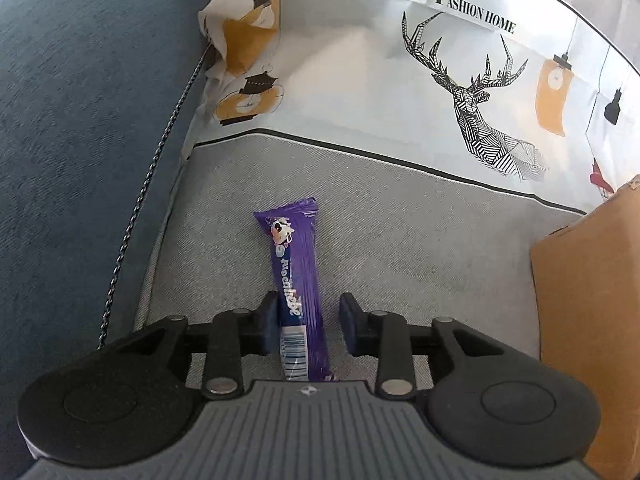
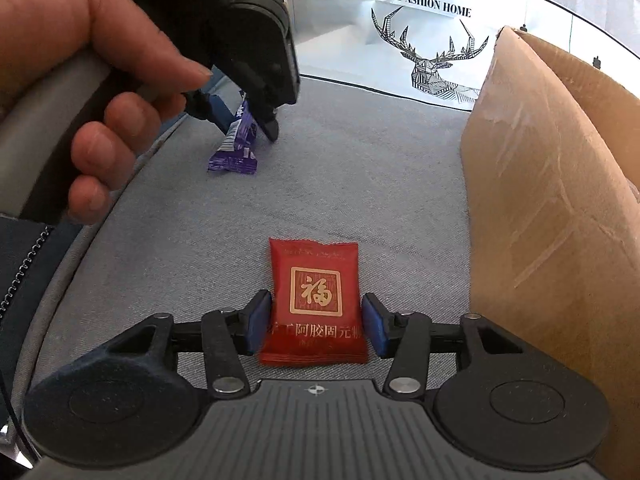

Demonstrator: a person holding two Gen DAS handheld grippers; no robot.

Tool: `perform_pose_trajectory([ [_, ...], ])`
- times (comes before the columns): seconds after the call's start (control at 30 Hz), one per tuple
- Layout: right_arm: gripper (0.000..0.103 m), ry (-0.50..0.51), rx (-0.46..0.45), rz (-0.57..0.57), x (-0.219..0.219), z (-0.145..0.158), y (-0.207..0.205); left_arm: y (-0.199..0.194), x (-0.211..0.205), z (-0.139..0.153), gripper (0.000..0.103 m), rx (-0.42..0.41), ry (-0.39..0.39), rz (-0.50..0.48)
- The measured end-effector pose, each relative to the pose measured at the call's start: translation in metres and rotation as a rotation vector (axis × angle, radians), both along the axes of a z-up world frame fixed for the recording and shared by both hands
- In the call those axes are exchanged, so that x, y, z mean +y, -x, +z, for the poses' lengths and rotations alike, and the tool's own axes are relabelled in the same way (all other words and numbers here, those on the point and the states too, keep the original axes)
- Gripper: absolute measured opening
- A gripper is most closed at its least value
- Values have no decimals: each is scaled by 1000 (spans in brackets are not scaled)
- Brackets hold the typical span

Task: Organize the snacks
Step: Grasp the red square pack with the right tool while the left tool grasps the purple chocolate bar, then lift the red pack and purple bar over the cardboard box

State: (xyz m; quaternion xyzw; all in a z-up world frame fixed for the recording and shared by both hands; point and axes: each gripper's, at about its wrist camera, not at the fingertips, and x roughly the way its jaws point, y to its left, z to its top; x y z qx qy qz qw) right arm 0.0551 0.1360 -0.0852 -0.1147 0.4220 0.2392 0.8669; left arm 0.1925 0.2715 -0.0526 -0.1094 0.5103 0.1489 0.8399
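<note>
Neither snack is boxed yet: your left gripper (image 1: 308,322) and right gripper (image 2: 316,322) straddle, unclenched, the purple bar (image 1: 298,292) and red packet (image 2: 314,300).

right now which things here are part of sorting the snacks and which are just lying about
Part of the job:
purple snack bar
red snack packet
cardboard box
left gripper
right gripper

Just there:
deer-print cloth
blue cushion
grey seat

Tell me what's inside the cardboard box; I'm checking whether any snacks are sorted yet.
The cardboard box shows only its outer walls and top edge in both views, so its inside is hidden. The red packet and purple bar lie outside it on the grey cushion.
</note>
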Motion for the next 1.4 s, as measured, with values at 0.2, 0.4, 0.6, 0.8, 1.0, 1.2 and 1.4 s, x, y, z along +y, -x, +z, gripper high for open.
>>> perform_pose_trajectory([
  [0.2,50,-1,-10,9,-1,0,2,-6,-4,0,34,4,-39,-23],
  [0.4,44,-23,-33,19,-5,8,5,-3,-3,12,15,-26,-19,-18],
  [0.6,44,-80,-112,36,-7,33,16,20,-5,54,15,-191,1,30],
  [0.8,44,-194,-192,27,-34,81,32,84,-11,95,15,-408,34,116],
  [1.0,44,-295,-276,6,-80,131,53,158,-38,109,15,-517,33,148],
  [1.2,44,-375,-400,-52,-165,181,74,197,-89,124,15,-604,42,30],
  [1.4,44,-368,-585,-173,-261,195,78,214,-166,141,15,-707,25,-151],
])
